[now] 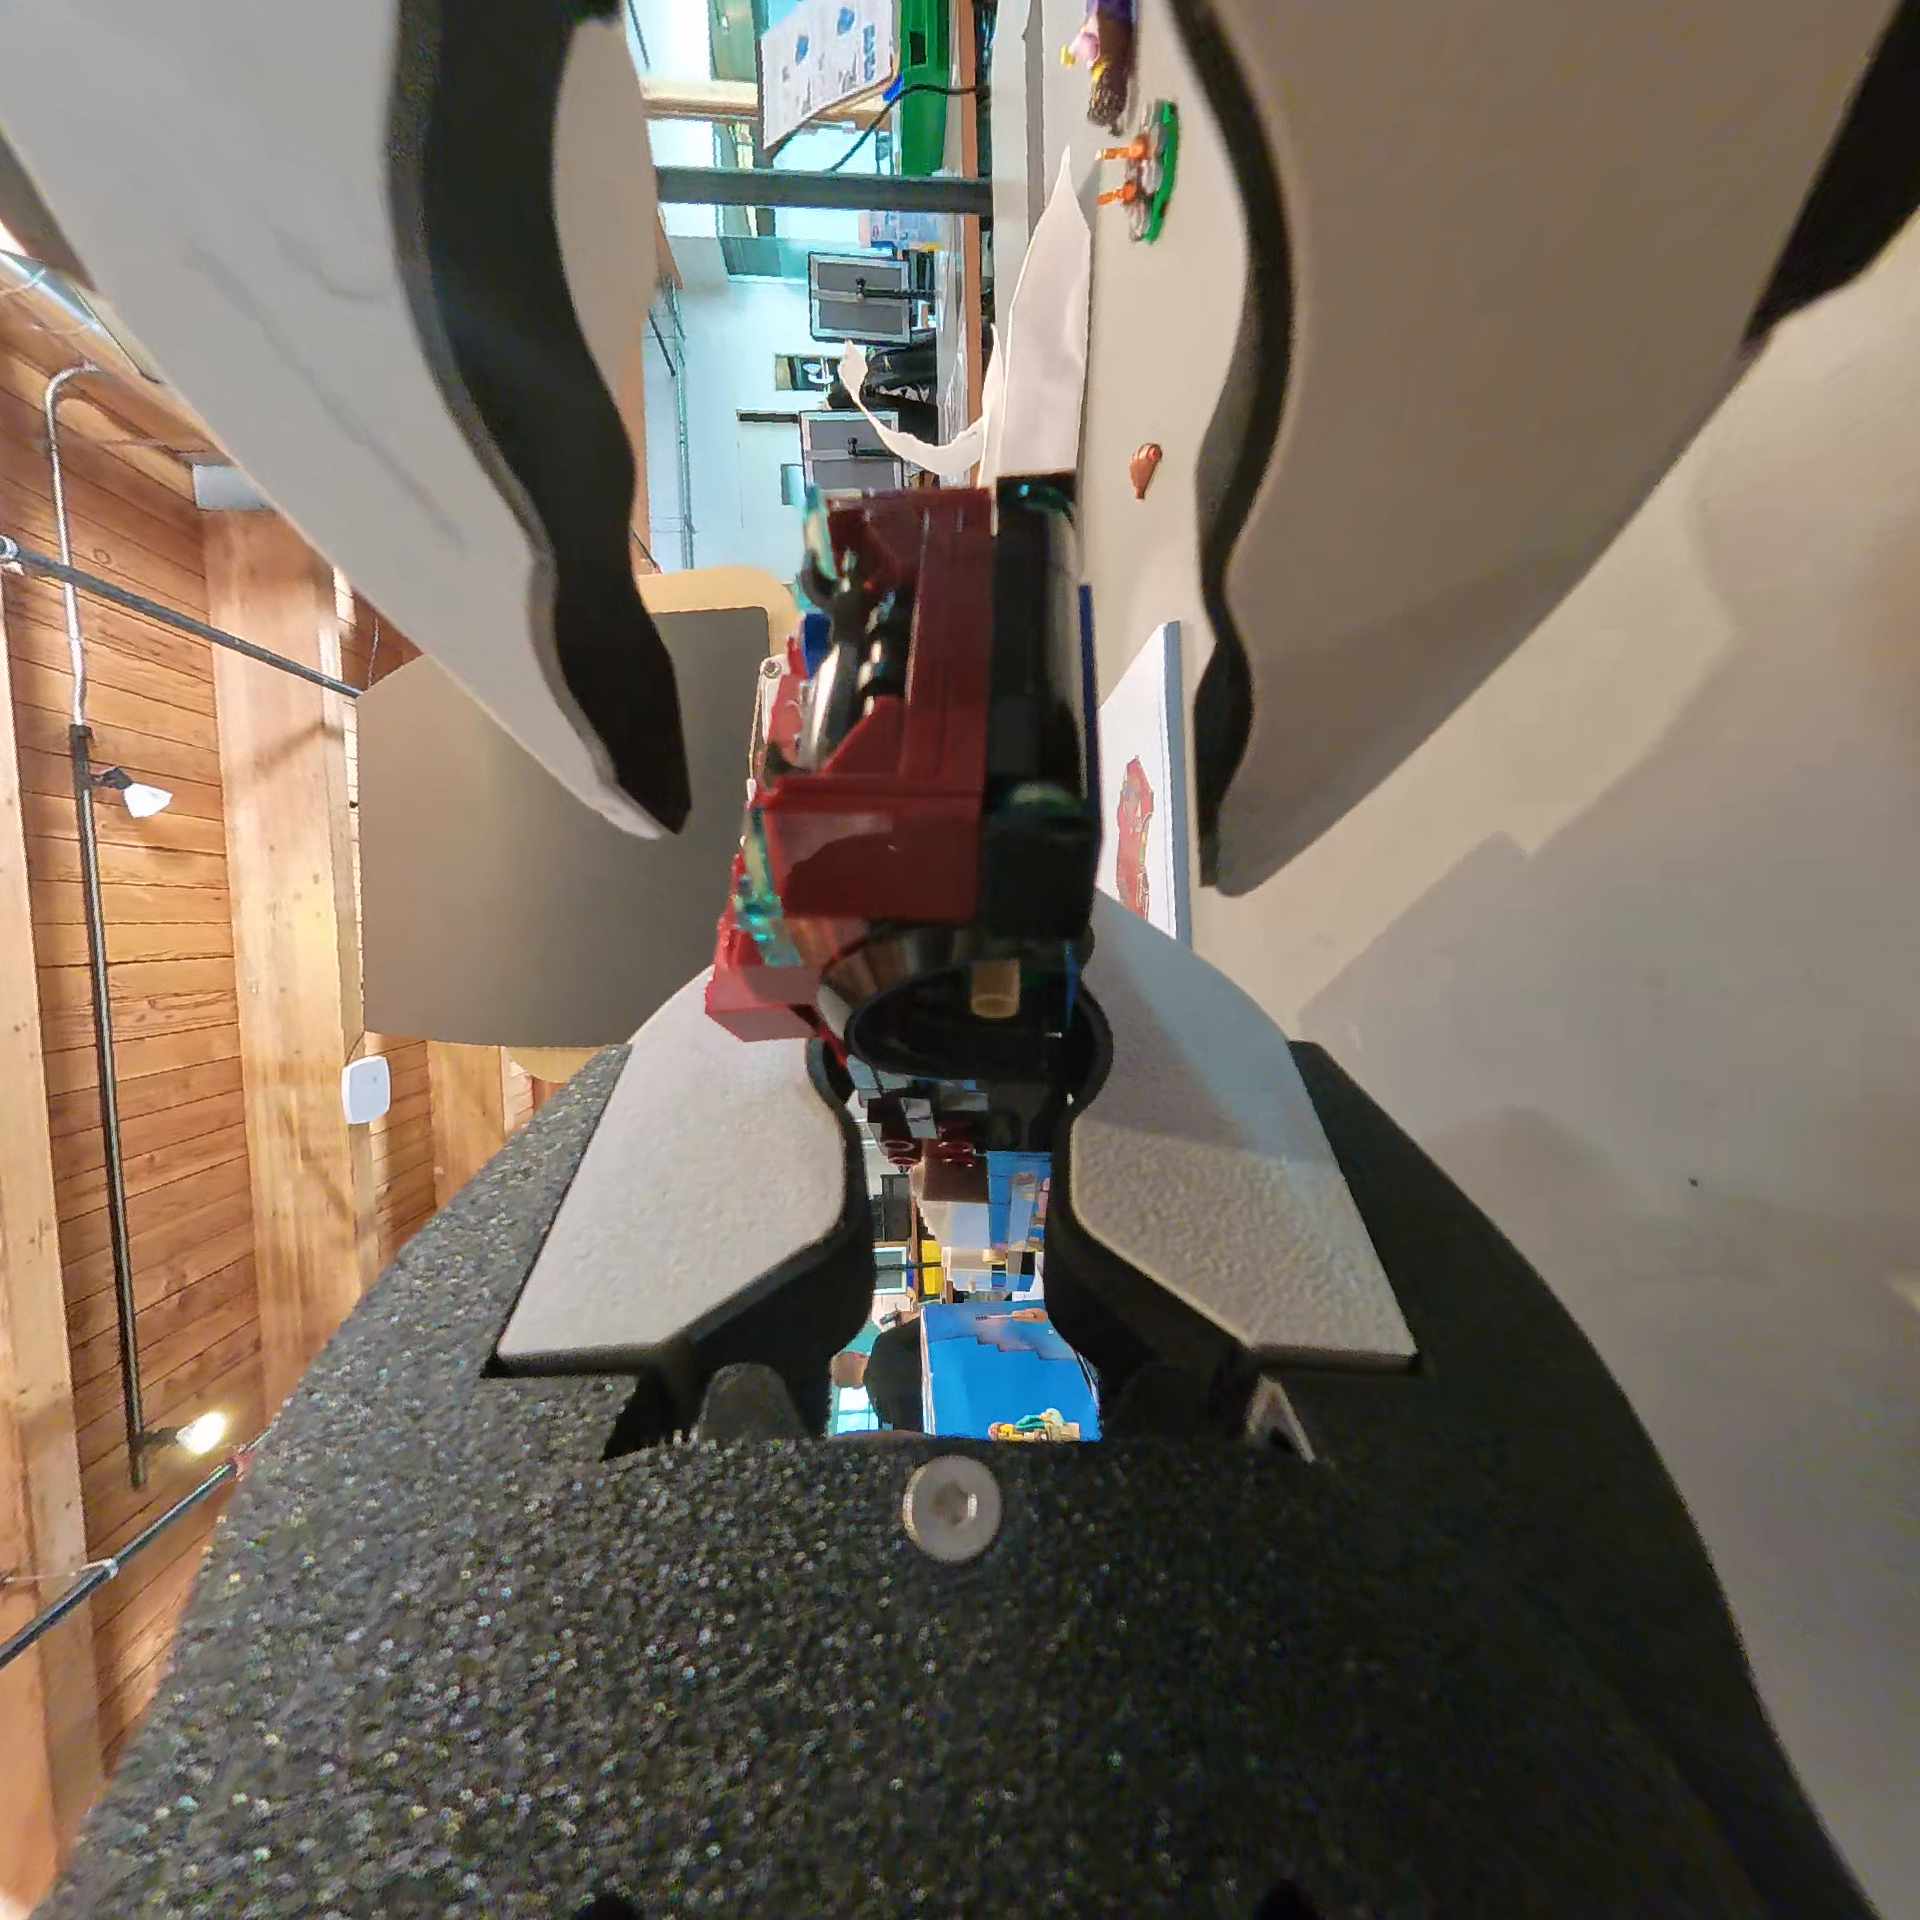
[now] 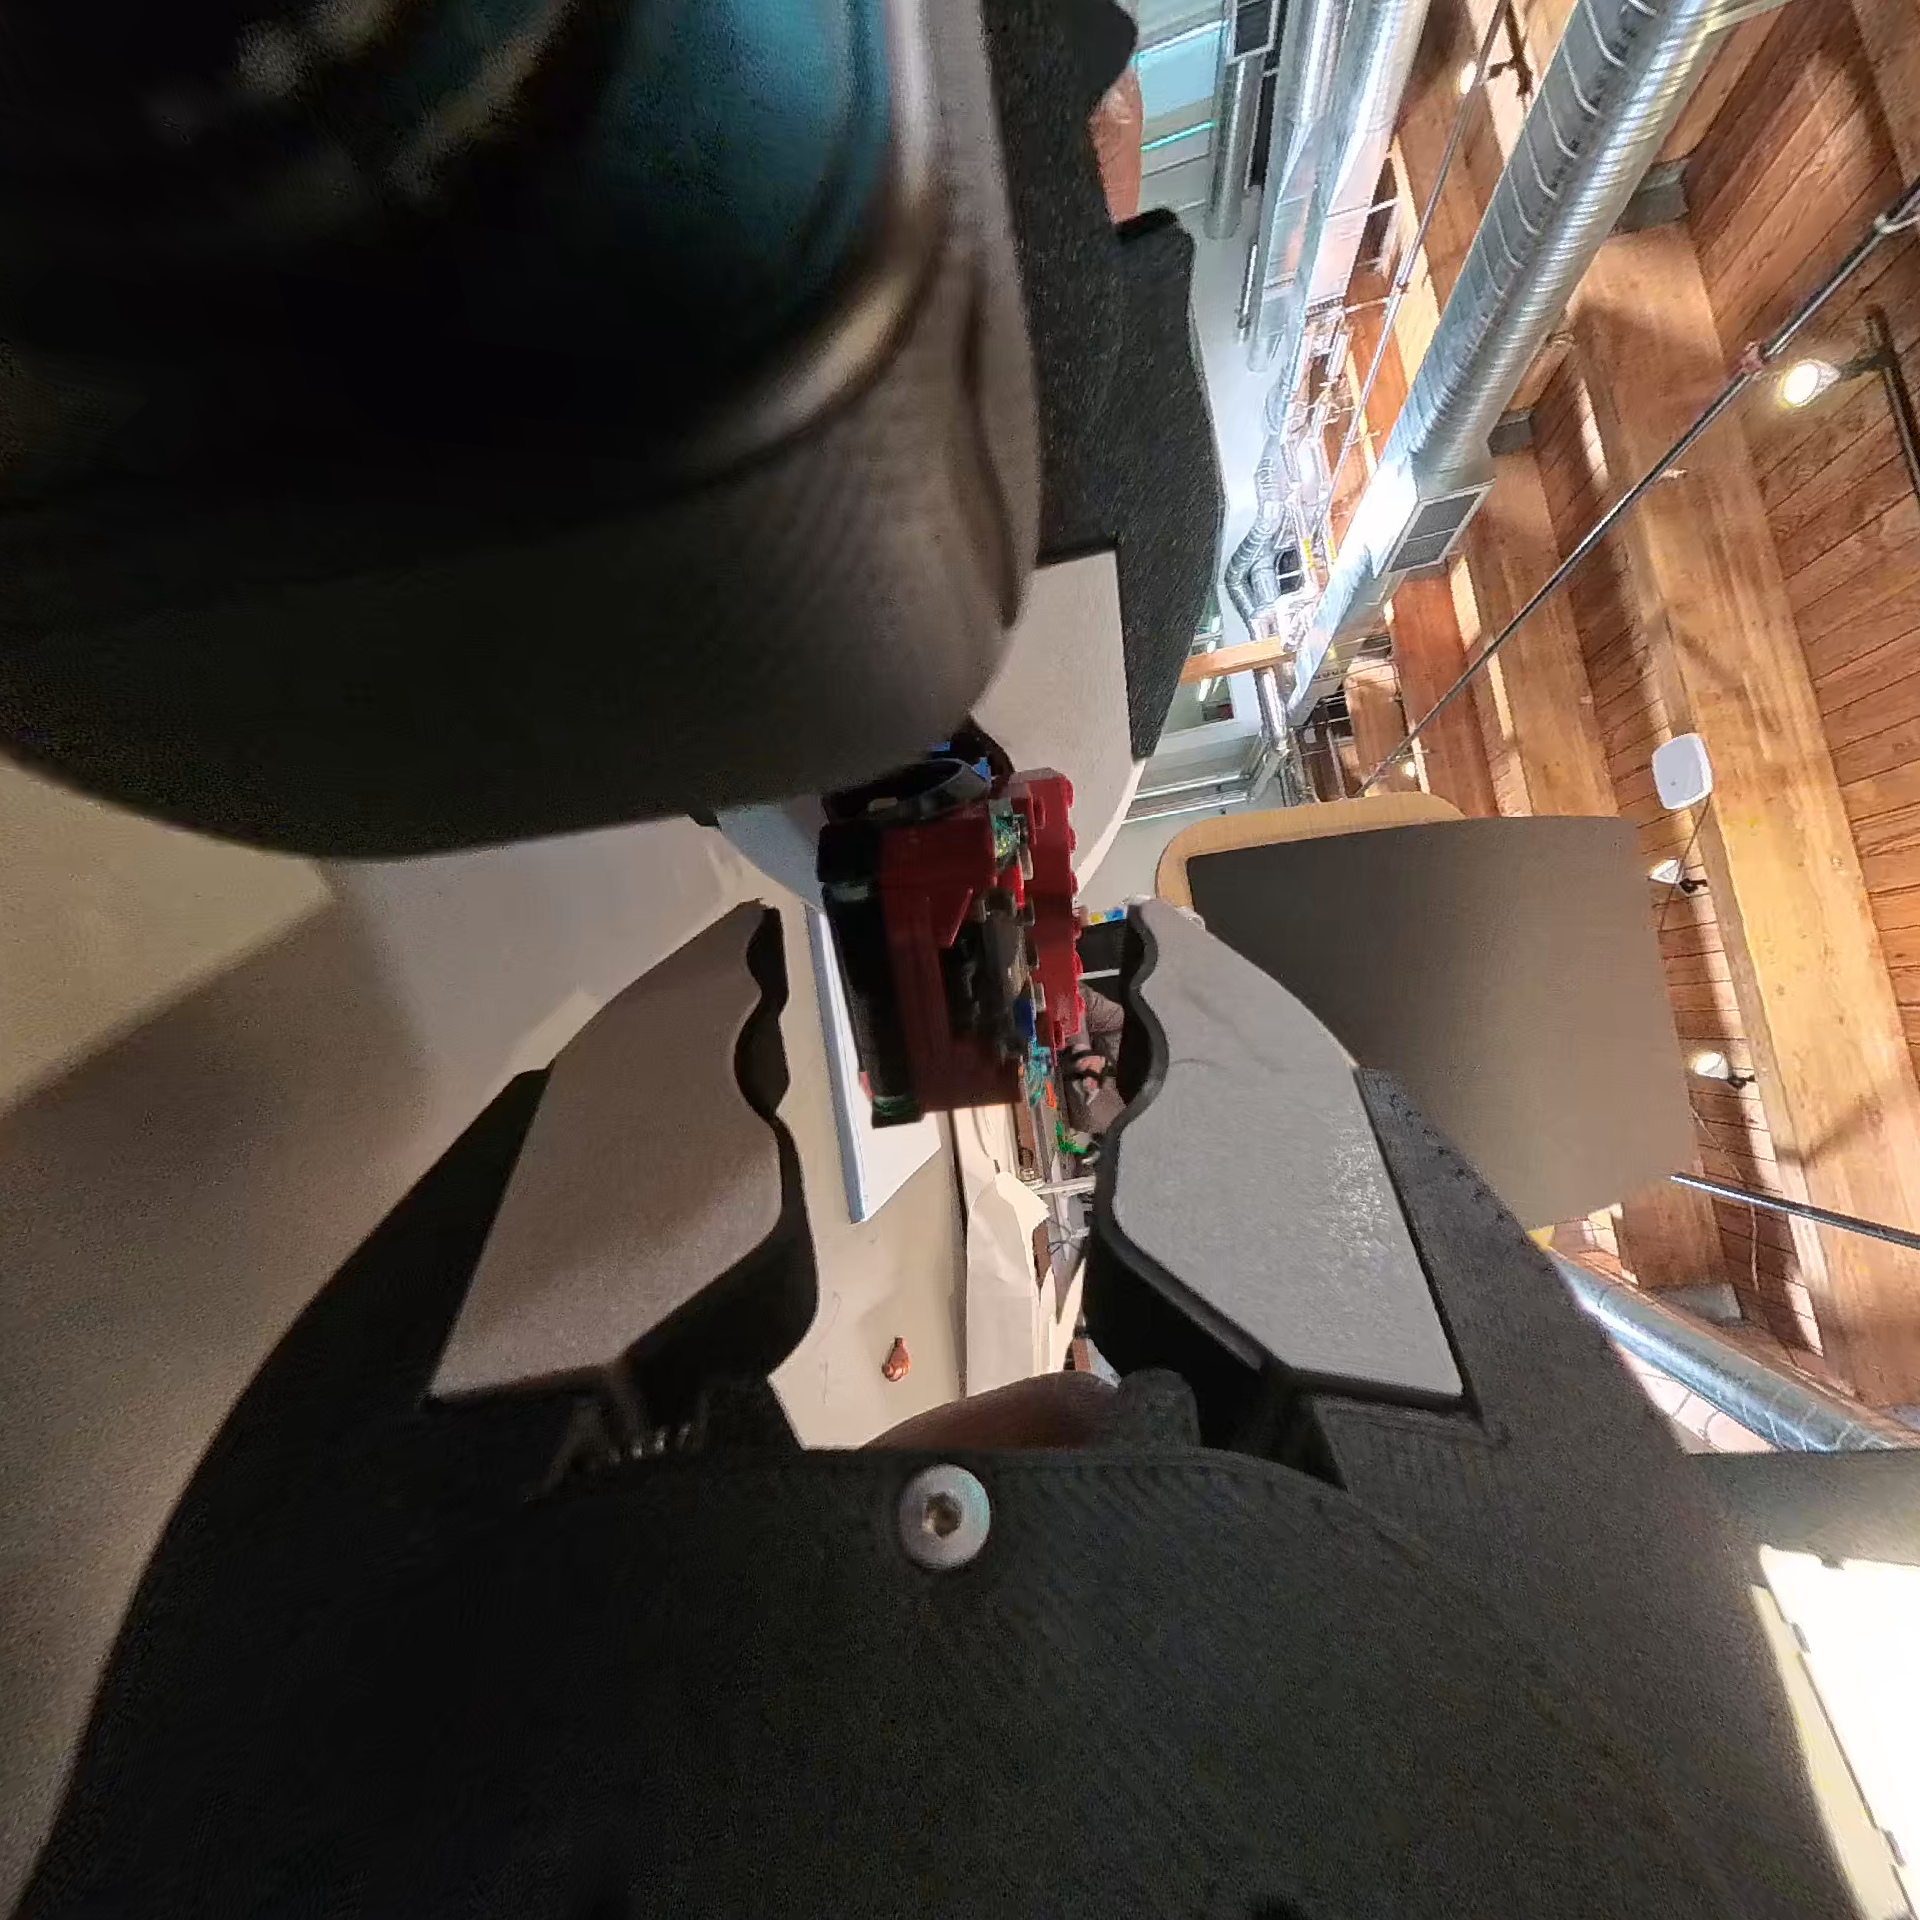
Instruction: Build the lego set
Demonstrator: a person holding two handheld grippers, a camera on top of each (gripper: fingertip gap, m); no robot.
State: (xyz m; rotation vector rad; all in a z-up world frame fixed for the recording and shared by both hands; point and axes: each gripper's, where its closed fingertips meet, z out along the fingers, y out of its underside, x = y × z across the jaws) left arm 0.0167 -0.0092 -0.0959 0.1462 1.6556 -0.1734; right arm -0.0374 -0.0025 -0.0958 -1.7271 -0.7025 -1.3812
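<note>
Left gripper point(image 1: 961, 1023) clamps the red-and-black brick model point(image 1: 914, 769); right gripper point(image 2: 951, 997) is wide open around its far end, so close squarely.

the left gripper point(image 1: 961, 1029) covers the near end of the red and black brick model point(image 1: 914, 790), so its pads' contact there is hidden. in the right wrist view a blurred dark body point(image 2: 416, 364) fills ten to twelve o'clock, cut by the edge. tiny figures point(image 1: 1138, 156) at one o'clock are too small to tell.
</note>
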